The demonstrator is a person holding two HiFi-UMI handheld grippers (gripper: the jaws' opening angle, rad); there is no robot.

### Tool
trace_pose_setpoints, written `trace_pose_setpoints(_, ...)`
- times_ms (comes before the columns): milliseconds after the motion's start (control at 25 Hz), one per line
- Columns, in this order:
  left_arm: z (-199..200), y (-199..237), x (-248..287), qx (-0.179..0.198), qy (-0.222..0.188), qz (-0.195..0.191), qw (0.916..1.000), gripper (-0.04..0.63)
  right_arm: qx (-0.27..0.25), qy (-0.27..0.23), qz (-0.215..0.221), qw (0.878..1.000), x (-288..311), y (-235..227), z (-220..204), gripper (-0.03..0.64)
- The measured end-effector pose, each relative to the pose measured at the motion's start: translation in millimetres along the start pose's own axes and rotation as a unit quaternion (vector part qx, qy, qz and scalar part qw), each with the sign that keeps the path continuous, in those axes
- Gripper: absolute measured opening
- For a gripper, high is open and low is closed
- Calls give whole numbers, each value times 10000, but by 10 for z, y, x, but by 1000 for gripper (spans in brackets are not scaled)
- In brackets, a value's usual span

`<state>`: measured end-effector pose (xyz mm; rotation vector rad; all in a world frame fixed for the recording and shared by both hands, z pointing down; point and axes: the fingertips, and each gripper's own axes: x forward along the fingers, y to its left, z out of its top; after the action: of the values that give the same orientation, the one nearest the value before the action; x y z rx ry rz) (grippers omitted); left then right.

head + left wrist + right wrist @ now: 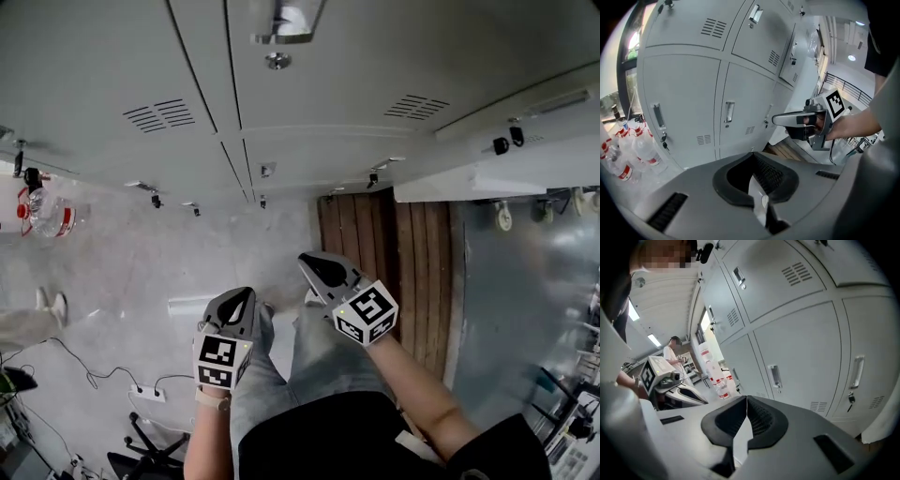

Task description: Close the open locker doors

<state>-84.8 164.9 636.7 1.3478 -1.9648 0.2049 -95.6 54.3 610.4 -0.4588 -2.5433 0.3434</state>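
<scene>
Ahead of the left gripper [752, 153] and right gripper [746, 398], both pinched together and empty, grey vented locker doors [801, 348] sit flush.

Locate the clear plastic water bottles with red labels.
The bottles stand on the floor at the head view's far left, beside the left end of the grey metal lockers; they are also lower left in the left gripper view.

Right tool [746, 398] jaws together, empty, closed grey locker doors [806, 352] ahead, bottles [723, 389] beyond
</scene>
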Motion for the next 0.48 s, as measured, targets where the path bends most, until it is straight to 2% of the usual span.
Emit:
trace_pose_setpoints(240, 648, -245, -254, 118, -347, 7, 9993, 18, -145, -446, -181, 9987, -596, 36, 661, 28)
trace_pose_setpoints(480, 1302, -545, -493, 475, -815, -172, 9954, 18, -330, -827, -302, 9956, -1061, 129, 1274, 28)
